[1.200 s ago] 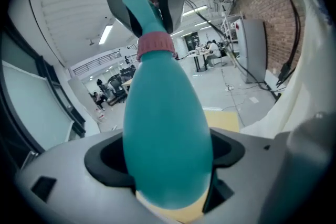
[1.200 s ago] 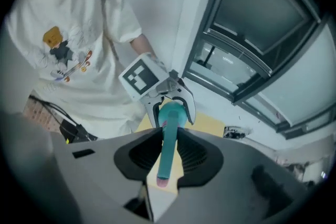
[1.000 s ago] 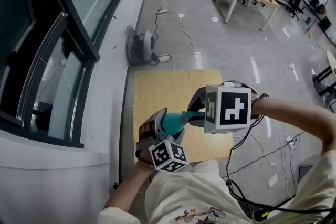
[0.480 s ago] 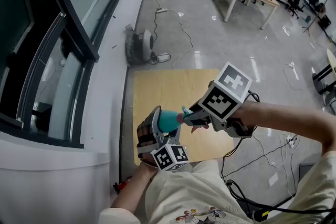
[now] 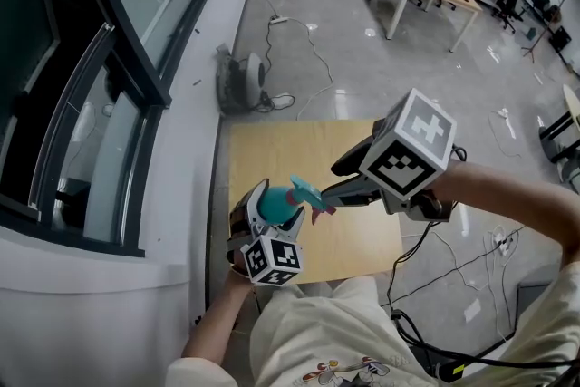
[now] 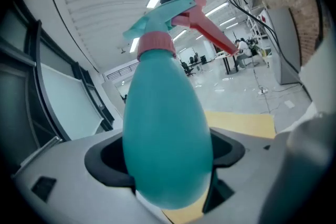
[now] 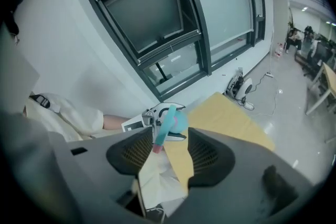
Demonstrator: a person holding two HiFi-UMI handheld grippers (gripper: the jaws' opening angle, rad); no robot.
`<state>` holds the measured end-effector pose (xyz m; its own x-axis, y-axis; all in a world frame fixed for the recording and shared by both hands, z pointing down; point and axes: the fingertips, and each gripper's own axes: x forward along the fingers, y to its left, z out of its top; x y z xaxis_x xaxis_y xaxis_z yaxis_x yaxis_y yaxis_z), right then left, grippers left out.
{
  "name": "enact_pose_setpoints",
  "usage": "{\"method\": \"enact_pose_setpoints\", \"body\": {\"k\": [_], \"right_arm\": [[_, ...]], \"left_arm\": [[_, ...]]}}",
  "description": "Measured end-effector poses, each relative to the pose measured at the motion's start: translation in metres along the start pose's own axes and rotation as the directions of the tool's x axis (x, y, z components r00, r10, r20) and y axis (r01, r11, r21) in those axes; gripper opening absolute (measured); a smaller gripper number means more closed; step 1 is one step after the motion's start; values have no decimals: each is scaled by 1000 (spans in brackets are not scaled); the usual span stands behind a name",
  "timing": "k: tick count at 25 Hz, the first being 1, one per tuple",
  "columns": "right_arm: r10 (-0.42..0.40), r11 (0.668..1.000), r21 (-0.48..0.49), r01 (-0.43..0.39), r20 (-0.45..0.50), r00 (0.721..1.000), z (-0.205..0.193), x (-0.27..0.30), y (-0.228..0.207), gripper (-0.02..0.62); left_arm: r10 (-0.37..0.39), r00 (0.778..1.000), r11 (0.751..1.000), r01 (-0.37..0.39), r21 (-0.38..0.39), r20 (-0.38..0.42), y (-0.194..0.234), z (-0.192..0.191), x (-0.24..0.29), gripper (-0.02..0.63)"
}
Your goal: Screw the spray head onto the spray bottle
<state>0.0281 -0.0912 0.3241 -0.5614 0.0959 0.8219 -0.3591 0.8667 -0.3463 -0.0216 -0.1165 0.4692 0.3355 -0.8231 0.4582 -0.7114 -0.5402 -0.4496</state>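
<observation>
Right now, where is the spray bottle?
Head view, lower left of centre: the spray bottle is clamped in the left hand-held gripper, above the table's near edge.

The head view looks steeply down from above the person's chest onto the table (image 5: 299,149), with the left tool (image 5: 269,213) over its near edge and the right tool (image 5: 339,180) toward its right edge. The left gripper view sits very close behind the spray bottle (image 6: 167,139) and faces along it, across the table's far edge. The right gripper view looks from farther off, back at the left tool, the table's near edge and the windows (image 7: 157,13). All three views share the spray bottle and the table.
</observation>
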Motion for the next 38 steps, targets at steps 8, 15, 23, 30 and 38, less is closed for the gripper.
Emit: {"method": "enact_pose_setpoints", "body": {"k": [8, 15, 23, 30, 38], "right_arm": [[-28, 879, -475, 36, 25, 999, 5, -12, -5, 207], [-302, 346, -938, 23, -88, 949, -30, 20, -12, 207], [-221, 123, -991, -50, -76, 972, -30, 37, 27, 190], [-211, 37, -988, -149, -153, 965, -57, 46, 36, 151], [-220, 266, -956, -122, -184, 958, -68, 48, 21, 89]], "left_arm": [[-330, 937, 944, 327, 38, 118, -16, -1, -10, 425], [-616, 779, 787, 601, 138, 118, -53, -3, -21, 425], [-773, 629, 630, 750, 199, 77, -86, -1, -33, 425], [-836, 547, 541, 803, 249, 53, -107, 14, -37, 425], [-731, 682, 668, 708, 230, 23, -103, 15, -18, 425]]}}
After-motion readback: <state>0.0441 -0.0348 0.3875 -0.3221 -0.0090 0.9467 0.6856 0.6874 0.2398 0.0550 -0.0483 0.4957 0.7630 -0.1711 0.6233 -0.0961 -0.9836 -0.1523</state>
